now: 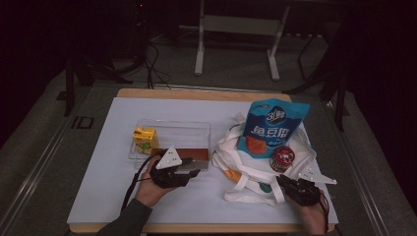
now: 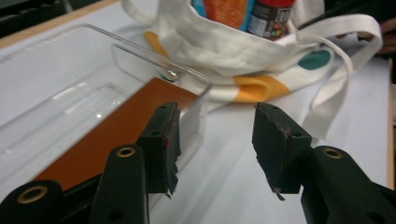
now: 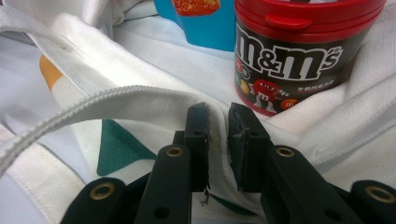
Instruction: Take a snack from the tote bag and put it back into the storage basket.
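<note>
While my right hand-held gripper (image 3: 218, 149) pinches the tote bag (image 1: 255, 167), my left hand-held gripper (image 2: 215, 144) stands released at the clear tray (image 1: 172, 129).

Left jaws gape apart with nothing between them; one jaw sits just over the tray's near right corner, beside the brown bar (image 2: 112, 135) lying inside. A yellow carton (image 1: 144, 138) stands at the tray's left end. Right jaws are clenched on a fold of the bag's white fabric at its near edge. On the bag, right of the tray on the surface (image 1: 103, 196), rest a blue snack pouch (image 1: 273, 125) and a red-lidded candy tub (image 3: 299, 51).
</note>
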The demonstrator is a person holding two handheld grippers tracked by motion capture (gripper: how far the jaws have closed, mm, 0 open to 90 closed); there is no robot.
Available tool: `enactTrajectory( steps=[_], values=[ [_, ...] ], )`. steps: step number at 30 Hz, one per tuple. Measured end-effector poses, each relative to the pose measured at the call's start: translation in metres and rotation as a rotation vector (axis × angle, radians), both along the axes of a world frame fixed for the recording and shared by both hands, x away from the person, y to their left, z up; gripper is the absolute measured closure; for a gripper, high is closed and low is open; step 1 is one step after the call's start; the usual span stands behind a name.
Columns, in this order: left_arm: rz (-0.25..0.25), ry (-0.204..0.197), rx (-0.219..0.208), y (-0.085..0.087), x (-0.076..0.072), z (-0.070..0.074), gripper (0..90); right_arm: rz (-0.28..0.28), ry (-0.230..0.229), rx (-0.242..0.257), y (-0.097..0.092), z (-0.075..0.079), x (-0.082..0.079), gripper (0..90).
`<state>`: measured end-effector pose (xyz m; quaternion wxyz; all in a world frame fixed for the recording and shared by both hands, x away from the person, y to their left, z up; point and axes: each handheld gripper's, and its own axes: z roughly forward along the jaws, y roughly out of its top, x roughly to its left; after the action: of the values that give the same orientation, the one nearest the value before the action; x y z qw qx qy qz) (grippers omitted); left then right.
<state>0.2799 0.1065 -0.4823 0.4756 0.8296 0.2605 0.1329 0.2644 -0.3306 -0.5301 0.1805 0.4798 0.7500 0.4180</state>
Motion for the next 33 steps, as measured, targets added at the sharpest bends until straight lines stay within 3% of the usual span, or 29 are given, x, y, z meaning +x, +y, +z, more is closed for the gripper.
enactTrajectory(
  steps=[11, 15, 22, 27, 33],
  values=[
    [-0.058, 0.023, 0.019, -0.017, -0.001, -0.027, 51.4, 0.004, 0.001, -0.001, 0.003, 0.011, 0.001, 71.9],
    [-0.081, 0.032, 0.022, -0.020, 0.000, -0.034, 52.0, 0.005, -0.017, 0.030, 0.000, 0.019, 0.000, 67.7],
    [-0.117, 0.028, 0.039, -0.030, 0.000, -0.045, 51.8, 0.018, -0.040, 0.036, -0.002, 0.032, 0.000, 62.4],
    [-0.147, 0.020, 0.045, -0.032, 0.002, -0.050, 50.2, 0.014, -0.053, 0.024, -0.004, 0.042, 0.006, 59.9],
    [-0.144, 0.036, 0.026, -0.030, 0.007, -0.054, 50.1, 0.013, -0.059, -0.010, -0.005, 0.060, 0.020, 58.4]
  ],
)
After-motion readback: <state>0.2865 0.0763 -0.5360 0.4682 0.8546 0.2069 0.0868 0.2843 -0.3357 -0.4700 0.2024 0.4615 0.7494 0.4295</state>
